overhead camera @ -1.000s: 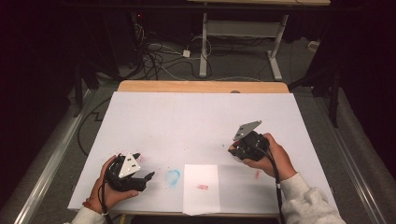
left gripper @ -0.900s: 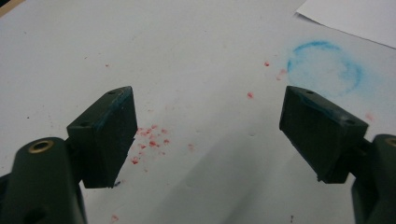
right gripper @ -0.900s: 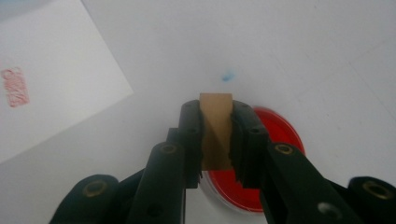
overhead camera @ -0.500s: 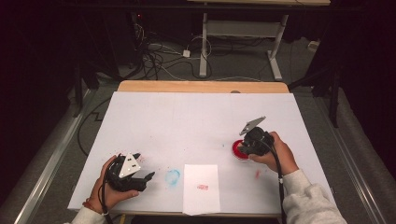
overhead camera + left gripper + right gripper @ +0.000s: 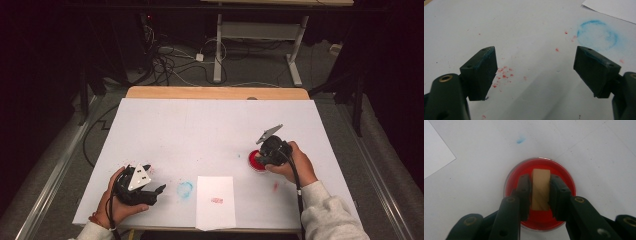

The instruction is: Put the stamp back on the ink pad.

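1. Table (image 5: 210, 125): white sheet covers the top, with a bare wood strip along the far edge. It is the landmark for everything below.
2. Paper sheet (image 5: 215, 201): lies flat at the table's near edge, about the middle, with a small red stamp mark (image 5: 216, 200) on it. Its corner also shows in the left gripper view (image 5: 614, 8) and the right gripper view (image 5: 435, 150).
3. Right hand (image 5: 295, 162): over the table's near right part, forearm in a grey sleeve coming up from the near edge, wrist tipped so the tool points down at the table.
4. Right gripper (image 5: 540, 195): jaws clamped on a wooden block (image 5: 540, 188), one jaw on each side. The block stands upright in the red ink dish (image 5: 566, 182). In the high view the gripper (image 5: 265, 155) covers most of the dish (image 5: 255, 161).
5. Left hand (image 5: 117, 197): at the table's near left corner, low over the surface, tool lying roughly level and pointing toward the paper.
6. Left gripper (image 5: 535, 68): jaws spread wide with nothing between them, only bare table surface. In the high view it is (image 5: 155, 191).
7. Blue ink ring (image 5: 597, 35): printed on the table between the left gripper and the paper, just beside the paper's left edge; high view (image 5: 184, 189).
8. Red specks (image 5: 504, 75): scattered on the table under and ahead of the left gripper.
9. Small blue smudge (image 5: 520, 140): on the table just beyond the dish.
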Available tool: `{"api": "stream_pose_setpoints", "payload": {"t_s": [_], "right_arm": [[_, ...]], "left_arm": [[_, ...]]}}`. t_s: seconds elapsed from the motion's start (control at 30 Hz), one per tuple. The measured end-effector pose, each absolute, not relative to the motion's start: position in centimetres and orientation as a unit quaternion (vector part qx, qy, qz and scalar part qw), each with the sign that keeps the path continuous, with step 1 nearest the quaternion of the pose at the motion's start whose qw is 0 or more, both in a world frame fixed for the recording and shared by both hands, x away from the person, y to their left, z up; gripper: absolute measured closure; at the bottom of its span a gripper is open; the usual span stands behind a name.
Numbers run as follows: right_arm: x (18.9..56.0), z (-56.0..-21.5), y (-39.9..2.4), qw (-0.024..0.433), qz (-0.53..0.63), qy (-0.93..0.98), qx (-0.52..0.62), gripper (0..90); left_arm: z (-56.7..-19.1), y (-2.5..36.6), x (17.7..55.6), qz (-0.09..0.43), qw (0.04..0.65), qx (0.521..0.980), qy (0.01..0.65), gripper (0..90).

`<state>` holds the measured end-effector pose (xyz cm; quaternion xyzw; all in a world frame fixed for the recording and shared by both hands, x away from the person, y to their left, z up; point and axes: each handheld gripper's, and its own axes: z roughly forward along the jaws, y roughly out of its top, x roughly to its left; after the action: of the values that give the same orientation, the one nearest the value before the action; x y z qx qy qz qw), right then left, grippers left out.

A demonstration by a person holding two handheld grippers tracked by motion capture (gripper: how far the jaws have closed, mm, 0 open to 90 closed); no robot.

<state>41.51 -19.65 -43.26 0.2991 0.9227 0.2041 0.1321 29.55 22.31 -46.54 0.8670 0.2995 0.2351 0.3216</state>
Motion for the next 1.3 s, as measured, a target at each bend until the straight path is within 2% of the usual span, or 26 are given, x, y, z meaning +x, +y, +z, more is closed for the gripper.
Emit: {"api": "stream_pose_setpoints", "payload": {"t_s": [0.17,0.37,0.53,1.0,1.3], "right_arm": [[41.4,-42.9,-19.8,0.135,0.218,0.920,0.296,70.4],[40.9,-42.2,-19.9,0.154,0.244,0.912,0.293,63.1],[40.3,-41.3,-20.1,0.181,0.276,0.898,0.291,52.1],[38.2,-40.3,-21.4,0.255,0.368,0.839,0.309,29.6],[36.1,-40.0,-22.1,0.295,0.415,0.809,0.294,25.8]], "left_arm": [[-46.5,22.3,29.5,0.235,0.322,0.867,0.299,18.9],[-46.5,22.3,29.5,0.236,0.323,0.866,0.299,18.9],[-46.5,22.3,29.5,0.237,0.323,0.866,0.299,18.9],[-46.5,22.2,29.5,0.237,0.324,0.865,0.301,18.9],[-46.4,22.2,29.5,0.237,0.326,0.864,0.301,18.9]]}}
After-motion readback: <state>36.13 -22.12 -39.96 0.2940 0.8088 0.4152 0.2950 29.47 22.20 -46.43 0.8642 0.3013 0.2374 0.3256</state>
